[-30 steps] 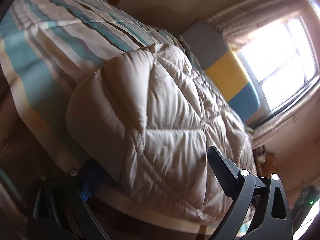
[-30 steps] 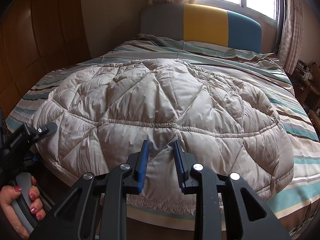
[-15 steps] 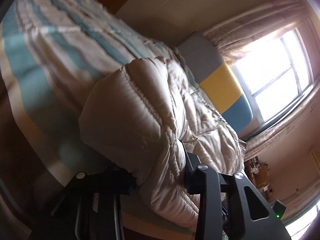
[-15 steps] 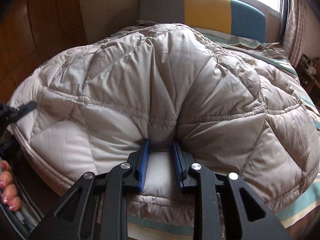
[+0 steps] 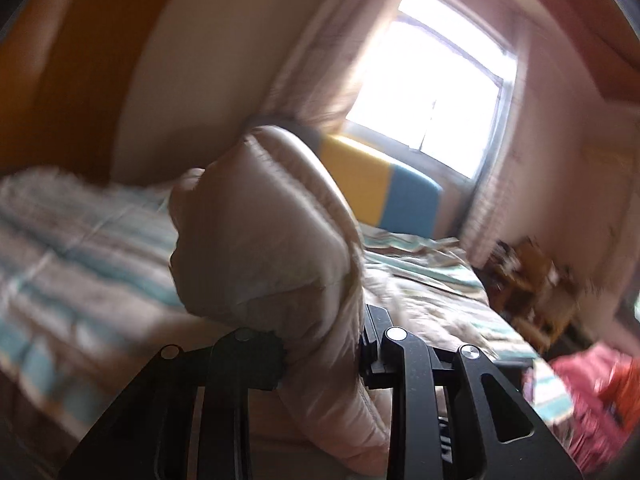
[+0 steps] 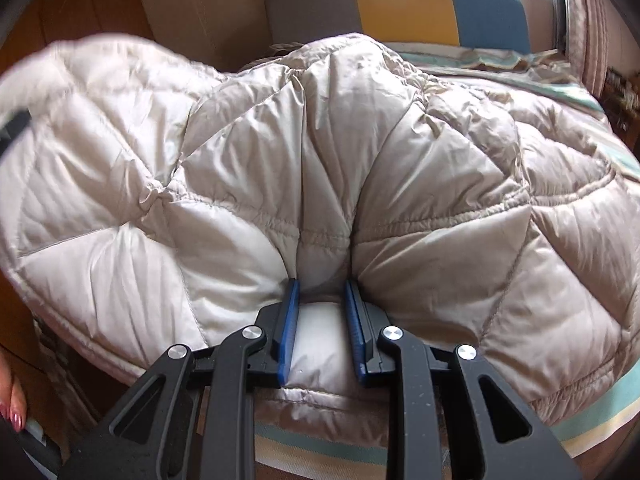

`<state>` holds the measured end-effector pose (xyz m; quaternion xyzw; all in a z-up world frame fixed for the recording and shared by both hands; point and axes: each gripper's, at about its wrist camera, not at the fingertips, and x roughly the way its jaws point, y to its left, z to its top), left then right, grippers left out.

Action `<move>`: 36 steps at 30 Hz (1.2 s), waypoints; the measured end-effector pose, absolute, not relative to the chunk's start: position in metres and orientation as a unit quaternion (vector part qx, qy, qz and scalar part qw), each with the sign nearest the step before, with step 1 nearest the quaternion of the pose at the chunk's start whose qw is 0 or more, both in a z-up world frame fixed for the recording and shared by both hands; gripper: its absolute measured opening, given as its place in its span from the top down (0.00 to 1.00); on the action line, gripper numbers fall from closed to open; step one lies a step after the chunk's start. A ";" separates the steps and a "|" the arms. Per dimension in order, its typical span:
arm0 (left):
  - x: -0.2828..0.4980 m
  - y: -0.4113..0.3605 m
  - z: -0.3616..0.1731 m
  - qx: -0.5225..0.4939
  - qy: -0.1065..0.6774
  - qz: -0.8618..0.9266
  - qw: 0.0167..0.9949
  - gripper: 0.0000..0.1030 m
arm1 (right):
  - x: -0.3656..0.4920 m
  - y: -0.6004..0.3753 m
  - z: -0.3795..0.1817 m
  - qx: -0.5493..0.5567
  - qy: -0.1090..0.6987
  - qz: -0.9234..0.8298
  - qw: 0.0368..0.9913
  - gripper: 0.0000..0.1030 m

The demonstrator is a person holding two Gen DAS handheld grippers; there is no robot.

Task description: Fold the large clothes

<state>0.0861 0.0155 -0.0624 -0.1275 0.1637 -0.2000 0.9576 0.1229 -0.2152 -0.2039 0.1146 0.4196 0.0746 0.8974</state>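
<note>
A large beige quilted garment (image 6: 420, 168) lies on the striped bed (image 6: 592, 420). My right gripper (image 6: 322, 304) is shut on its near hem, with padded cloth bunched between the blue pads (image 6: 289, 320). My left gripper (image 5: 320, 344) is shut on the garment's left corner (image 5: 264, 240) and holds it raised above the bed; the left wrist view is blurred by motion. In the right wrist view the lifted left part (image 6: 92, 92) rises at the upper left.
A grey, yellow and blue headboard (image 6: 404, 4) stands under a bright window (image 5: 428, 92) with curtains. Wooden wall panels (image 5: 68, 80) run along the left. A cluttered bedside table (image 5: 532, 276) and red items (image 5: 592, 392) are at the right.
My left gripper has swung up and towards the headboard, lifting the garment's left corner off the bed. My right gripper keeps its hold on the hem, and the cloth has bunched higher.
</note>
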 end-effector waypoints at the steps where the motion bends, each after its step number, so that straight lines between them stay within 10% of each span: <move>1: 0.084 0.008 -0.058 -0.113 0.161 -0.208 0.958 0.73 | 0.121 -0.220 -0.202 0.124 0.417 0.078 0.897 0.79; 12: 0.085 -0.049 -0.042 -0.012 0.151 -0.241 0.958 0.73 | 0.069 -0.327 -0.153 0.130 0.340 -0.086 0.928 0.61; 36: 0.078 -0.169 -0.057 0.126 0.159 -0.322 0.925 0.71 | 0.018 -0.427 -0.150 0.260 0.318 -0.178 0.894 0.57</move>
